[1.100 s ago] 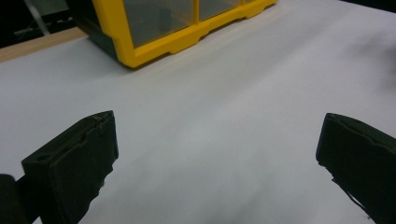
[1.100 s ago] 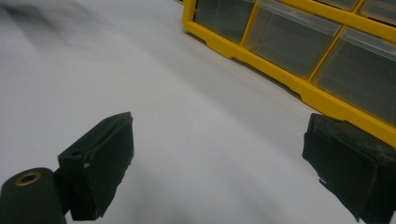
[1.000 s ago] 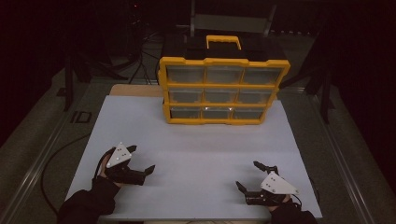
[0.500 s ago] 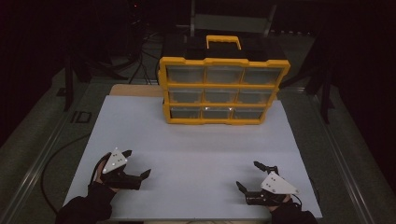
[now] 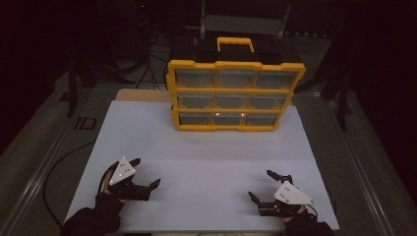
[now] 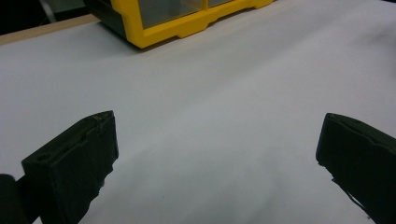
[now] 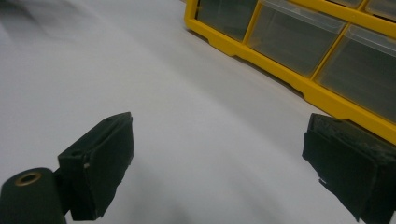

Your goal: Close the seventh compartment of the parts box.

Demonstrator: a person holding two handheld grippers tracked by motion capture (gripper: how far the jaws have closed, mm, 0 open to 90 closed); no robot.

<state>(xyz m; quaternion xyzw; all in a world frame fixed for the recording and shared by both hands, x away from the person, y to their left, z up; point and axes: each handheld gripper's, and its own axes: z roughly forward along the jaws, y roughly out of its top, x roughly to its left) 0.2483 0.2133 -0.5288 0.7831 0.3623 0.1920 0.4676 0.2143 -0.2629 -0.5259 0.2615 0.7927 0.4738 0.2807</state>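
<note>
A yellow and black drawer cabinet (image 5: 236,93) with three rows of clear drawers and a yellow handle stands at the back of the white table (image 5: 206,152). My left gripper (image 5: 146,171) rests near the front left edge, open, with nothing between its jaws. My right gripper (image 5: 260,184) sits near the front right edge, also open and holding nothing. In the left gripper view the left gripper (image 6: 215,154) spreads wide over bare white surface, with the cabinet's base (image 6: 187,25) far ahead. In the right gripper view the right gripper (image 7: 219,154) is equally wide, with the cabinet's bottom drawers (image 7: 299,42) at upper right.
A strip of wooden tabletop (image 5: 142,95) shows behind the white sheet at back left. Dark stand legs (image 5: 74,83) and cables (image 5: 147,54) lie on the floor beyond and to the left. White surface stretches between the grippers and the cabinet.
My left gripper has drawn back a little toward the front edge of the table. The right gripper and the cabinet have not moved.
</note>
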